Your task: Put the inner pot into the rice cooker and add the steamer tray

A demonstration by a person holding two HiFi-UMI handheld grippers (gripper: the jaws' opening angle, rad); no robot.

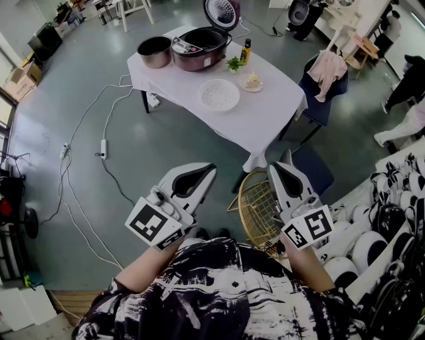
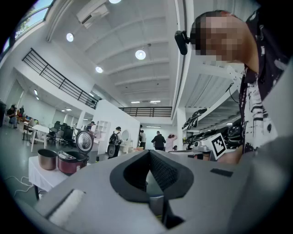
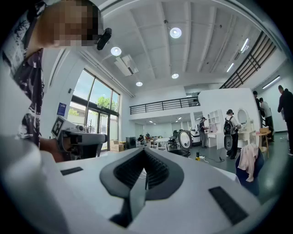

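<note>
Two grippers stood shut and empty, well short of the work. The left gripper and the right gripper, each with its jaws pressed together on nothing, were held level in front of the person's patterned shirt. Both were well apart from the white-clothed bench across the grey floor.

On that bench the inner pot sat just beside the rice cooker, outside it, with the cooker's lid raised. The white steamer tray lay nearer the person, apart from both. A small bottle, a sprig of greenery and a dish of food shared the cloth.

Only the head view showed the tray. The left gripper view caught pot and cooker low at its left, beyond the closed jaws. The right gripper view showed the raised lid far off and the other gripper at its left edge. Both gripper views took in people standing in the distant hall.

A gold wire basket stood on the floor beneath the right gripper. A chair draped in pink cloth stood at the bench's right side, and cables trailed over the floor.
</note>
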